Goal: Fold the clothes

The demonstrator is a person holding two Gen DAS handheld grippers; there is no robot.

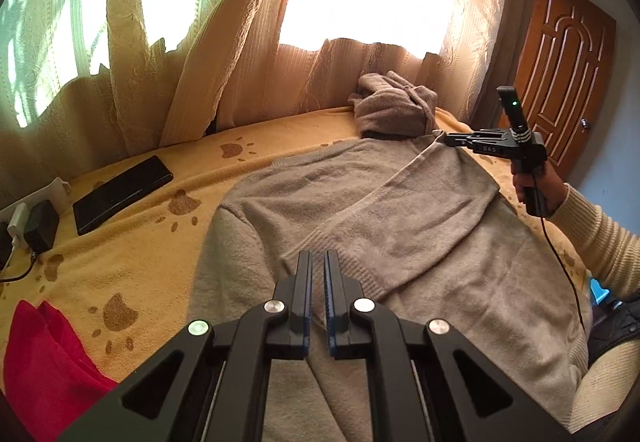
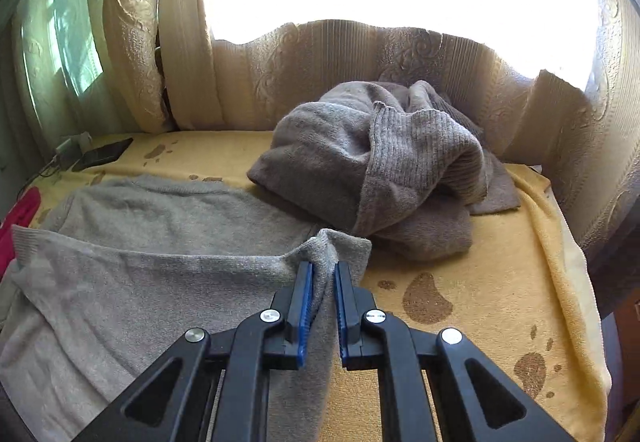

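A beige-grey sweater (image 1: 360, 202) lies spread on a yellow paw-print blanket (image 1: 160, 254), one sleeve folded diagonally across its body. My left gripper (image 1: 318, 262) hovers shut above the ribbed cuff of that sleeve, with nothing seen between its fingers. My right gripper (image 2: 324, 270) is shut on a raised corner of the sweater (image 2: 140, 282), the fabric pinched between the blue pads. In the left wrist view the right gripper (image 1: 446, 138), held by a hand, sits at the sweater's far right corner.
A crumpled grey-brown garment heap (image 2: 380, 170) lies at the back by the curtain (image 2: 360, 54). A black phone (image 1: 120, 194) and chargers (image 1: 36, 222) sit at the left, a red cloth (image 1: 44, 362) nearer. The blanket edge (image 2: 580, 302) drops off at the right.
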